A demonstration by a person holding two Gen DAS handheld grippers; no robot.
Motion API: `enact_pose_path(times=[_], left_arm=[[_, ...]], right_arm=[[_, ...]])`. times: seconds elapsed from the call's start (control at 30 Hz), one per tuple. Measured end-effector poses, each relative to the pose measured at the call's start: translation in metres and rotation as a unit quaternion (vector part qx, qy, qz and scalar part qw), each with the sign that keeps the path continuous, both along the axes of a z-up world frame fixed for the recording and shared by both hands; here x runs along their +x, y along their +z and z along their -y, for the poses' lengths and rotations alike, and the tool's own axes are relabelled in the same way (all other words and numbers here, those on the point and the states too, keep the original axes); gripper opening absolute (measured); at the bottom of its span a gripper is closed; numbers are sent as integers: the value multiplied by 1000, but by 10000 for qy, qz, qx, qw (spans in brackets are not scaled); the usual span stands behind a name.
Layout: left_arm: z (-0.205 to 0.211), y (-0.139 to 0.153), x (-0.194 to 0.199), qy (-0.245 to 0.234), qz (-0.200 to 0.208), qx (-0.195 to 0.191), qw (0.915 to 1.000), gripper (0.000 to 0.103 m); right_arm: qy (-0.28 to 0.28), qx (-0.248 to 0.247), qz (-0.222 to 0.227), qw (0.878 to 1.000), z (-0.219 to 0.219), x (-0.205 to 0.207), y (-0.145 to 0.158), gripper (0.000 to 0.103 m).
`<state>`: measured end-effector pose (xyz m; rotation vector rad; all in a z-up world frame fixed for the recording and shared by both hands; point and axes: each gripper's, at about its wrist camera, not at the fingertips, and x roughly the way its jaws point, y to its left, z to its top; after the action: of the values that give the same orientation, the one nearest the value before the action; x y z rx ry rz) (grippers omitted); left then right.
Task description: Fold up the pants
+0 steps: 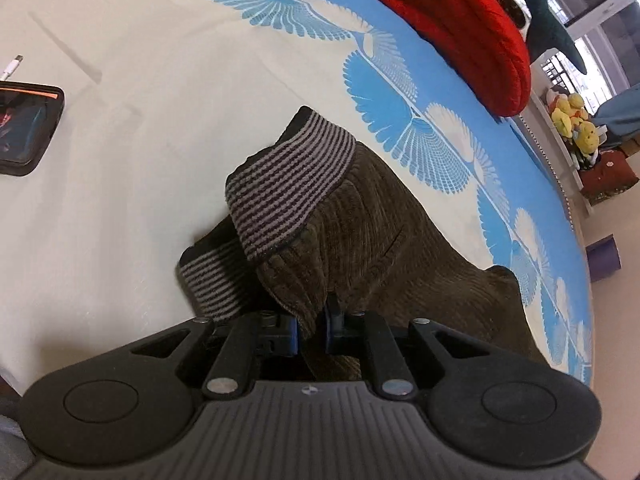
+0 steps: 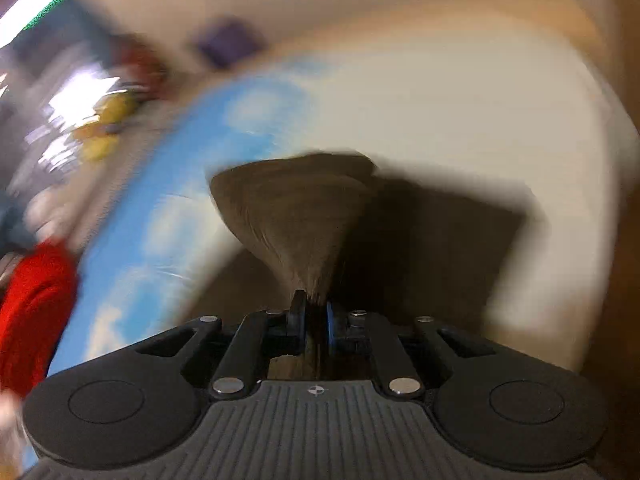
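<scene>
Dark brown corduroy pants (image 1: 384, 240) with grey-and-black striped cuffs (image 1: 288, 184) lie bunched on the cream bed sheet (image 1: 120, 80). My left gripper (image 1: 311, 326) is shut on a fold of the brown fabric, close to the striped cuffs. In the right wrist view, which is heavily motion-blurred, my right gripper (image 2: 316, 312) is shut on another part of the pants (image 2: 296, 216), and the cloth fans out from its tips above the sheet (image 2: 460, 112).
A black tablet (image 1: 24, 128) and a white cable (image 1: 12, 67) lie at the left. A red knitted cushion (image 1: 472, 32) sits on the blue patterned border (image 1: 400, 92). Yellow plush toys (image 1: 576, 120) and a purple box (image 1: 604, 258) stand beyond the bed edge.
</scene>
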<state>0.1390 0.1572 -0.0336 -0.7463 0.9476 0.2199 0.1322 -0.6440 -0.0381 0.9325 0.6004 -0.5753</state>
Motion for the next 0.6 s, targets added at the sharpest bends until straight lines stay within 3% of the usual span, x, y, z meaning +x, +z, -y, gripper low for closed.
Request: enact_pose_path(times=[0.07,0.23,0.3,0.33,0.4,0.43,0.47,0.6], left_arm=[[-2,-1,-2,-7,73,-9,10000,14],[-4,-5,-6,85,89,-145,9998,15],[-3,-4,-5,104,73,-117,9999,16],[-2,-5,-5,117,64,-110,9998,16],[-3,-6,-2,174,-1,-146,9997,16],[-4,-5,0,257,-39,-222,9994,16],[-4,-1,1,336,6,-261,9991,13],[8,31,8,312,356,-37,9989,12]], right_arm=[[-181,275,354,9988,6,-17,-23,10],[-262,322,708,9966,14,-14,-16,14],[-282,324,731,9964,18,-7,-14,32],[-327,381,741,9960,21,-5,-14,50],[-451,435,741,9953,28,-1,-16,53],[-520,413,675,9955,31,2,-18,45],[-574,343,572,9961,34,7,-17,13],[-507,-49,239,9984,36,52,17,7]])
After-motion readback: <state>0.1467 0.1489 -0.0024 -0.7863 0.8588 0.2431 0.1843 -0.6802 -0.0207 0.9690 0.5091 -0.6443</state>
